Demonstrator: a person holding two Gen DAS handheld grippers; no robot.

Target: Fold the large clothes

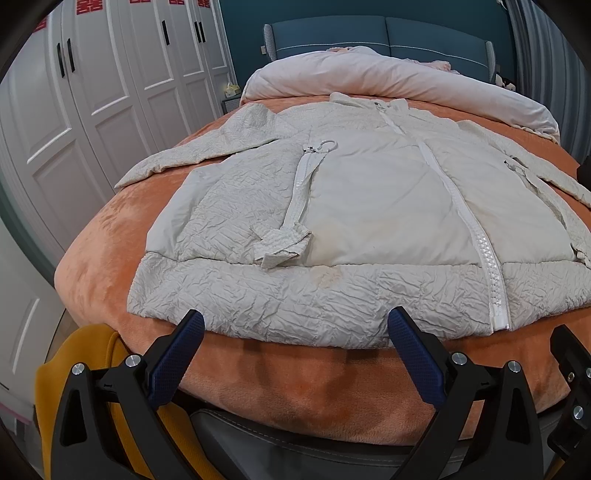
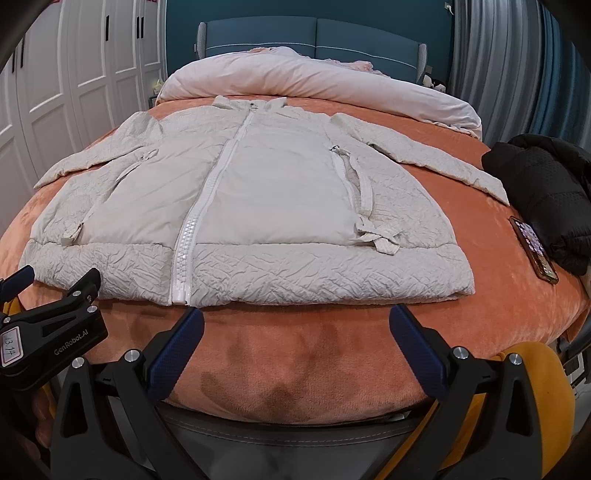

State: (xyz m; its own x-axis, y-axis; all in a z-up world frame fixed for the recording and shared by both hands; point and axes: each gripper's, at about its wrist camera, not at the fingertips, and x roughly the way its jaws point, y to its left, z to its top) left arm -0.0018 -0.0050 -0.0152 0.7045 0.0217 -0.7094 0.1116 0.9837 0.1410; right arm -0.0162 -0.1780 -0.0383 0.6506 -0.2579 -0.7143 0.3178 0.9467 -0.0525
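While both grippers hover at bed's foot, jaws wide apart and empty: left gripper (image 1: 295,325), right gripper (image 2: 295,325). Pale jacket (image 2: 258,192) flat on bed (image 2: 295,350), sleeves spread. Phone (image 2: 533,249), seemingly near right sleeve, could be swept off during fold.

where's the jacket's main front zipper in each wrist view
Left wrist view: the main zipper runs right of centre, from the collar down to the hem near the lower right.
Right wrist view: the main zipper runs left of centre, ending at the hem at lower left.
Shared landmark: the blue headboard behind the rolled pink duvet, top centre in both views.
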